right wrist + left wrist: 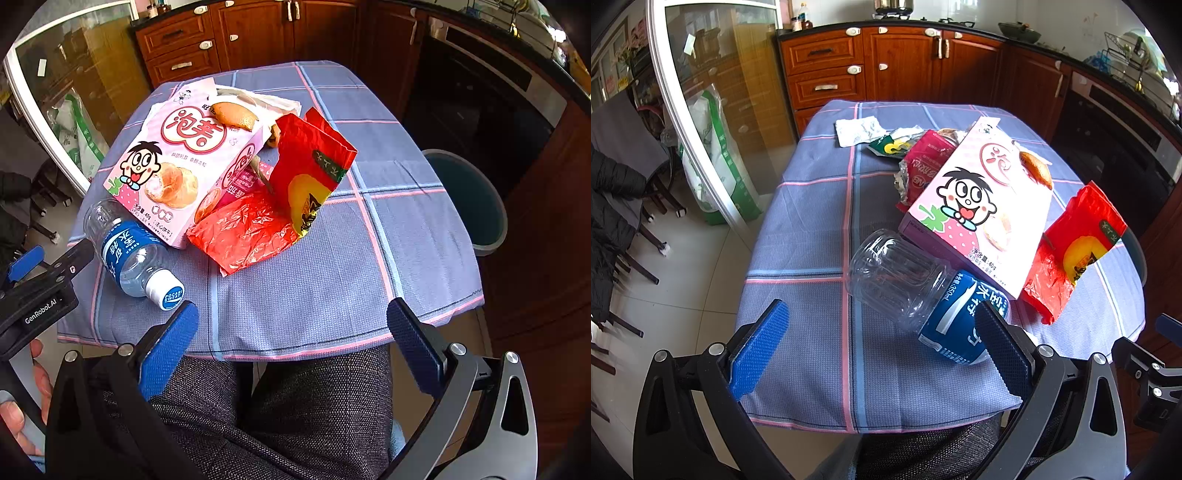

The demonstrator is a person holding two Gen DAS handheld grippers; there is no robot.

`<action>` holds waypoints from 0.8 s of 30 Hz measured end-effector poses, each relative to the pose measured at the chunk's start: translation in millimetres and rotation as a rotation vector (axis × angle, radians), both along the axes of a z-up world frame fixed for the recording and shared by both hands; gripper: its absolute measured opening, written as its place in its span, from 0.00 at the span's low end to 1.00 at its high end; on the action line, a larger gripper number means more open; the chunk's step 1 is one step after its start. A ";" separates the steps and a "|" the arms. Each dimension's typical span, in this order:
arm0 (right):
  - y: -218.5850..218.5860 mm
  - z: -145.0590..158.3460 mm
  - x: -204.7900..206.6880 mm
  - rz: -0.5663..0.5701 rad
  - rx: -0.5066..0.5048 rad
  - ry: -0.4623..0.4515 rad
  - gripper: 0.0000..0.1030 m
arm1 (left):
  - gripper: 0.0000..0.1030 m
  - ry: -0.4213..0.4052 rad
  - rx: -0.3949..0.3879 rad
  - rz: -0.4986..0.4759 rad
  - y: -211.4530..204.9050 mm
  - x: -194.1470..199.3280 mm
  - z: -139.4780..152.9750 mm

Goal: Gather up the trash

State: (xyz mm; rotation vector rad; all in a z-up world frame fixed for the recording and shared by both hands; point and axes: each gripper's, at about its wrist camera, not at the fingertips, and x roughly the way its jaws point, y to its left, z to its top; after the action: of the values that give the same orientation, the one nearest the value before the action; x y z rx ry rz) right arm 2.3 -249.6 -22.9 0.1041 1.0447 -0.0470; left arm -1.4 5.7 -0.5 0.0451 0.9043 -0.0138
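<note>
On the checked cloth (332, 258) the trash lies in a loose heap: a bottle (129, 251) on its side nearest the person, a pink box (173, 162) leaning over it, a red bag (280, 199) against the box, and more wrappers (919, 162) and a tissue (858, 130) behind. A peel (234, 114) sits on top of the box. A teal bin (469, 199) stands beside the table, on the right.

Risks, as I judge them: the bottle is round and seems to prop the box's near edge, so pulling it out could tip the box and send the peel sliding. A squeeze near the cap end could also roll the bottle off the near table edge, which is close. The crinkled red bag is light and may slip out of a shallow pinch on the way to the bin.

The left gripper (882, 332) hovers low over the near edge, angled down at the bottle, its jaws spread wide, the right finger just beside the blue label, the left finger well apart. Nothing is held. The right gripper (291, 328) hangs back over the person's lap, short of the table, pointing toward the red bag, jaws also wide and empty.
</note>
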 end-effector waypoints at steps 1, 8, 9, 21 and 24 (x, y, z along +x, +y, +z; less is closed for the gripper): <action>-0.1 -0.1 0.0 0.000 0.000 0.000 0.95 | 0.97 0.000 0.001 0.000 -0.2 0.0 0.0; 0.0 -0.2 -0.1 -0.001 0.000 0.000 0.95 | 0.97 0.001 0.000 0.001 4.1 -1.9 1.4; 0.2 -0.2 -0.2 0.000 -0.001 0.000 0.95 | 0.97 0.001 0.001 0.002 3.6 -1.7 1.4; 0.0 -0.3 0.2 0.000 0.000 0.001 0.95 | 0.97 0.004 0.001 0.001 5.2 -2.1 -0.1; 0.5 -0.8 -0.1 0.000 -0.001 0.001 0.95 | 0.97 0.007 0.001 -0.001 7.2 -3.5 -3.1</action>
State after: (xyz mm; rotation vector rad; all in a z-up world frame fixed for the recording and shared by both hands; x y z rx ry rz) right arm 2.2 -249.1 -23.7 0.1035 1.0455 -0.0475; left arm -4.9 12.9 -3.6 0.0463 0.9116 -0.0142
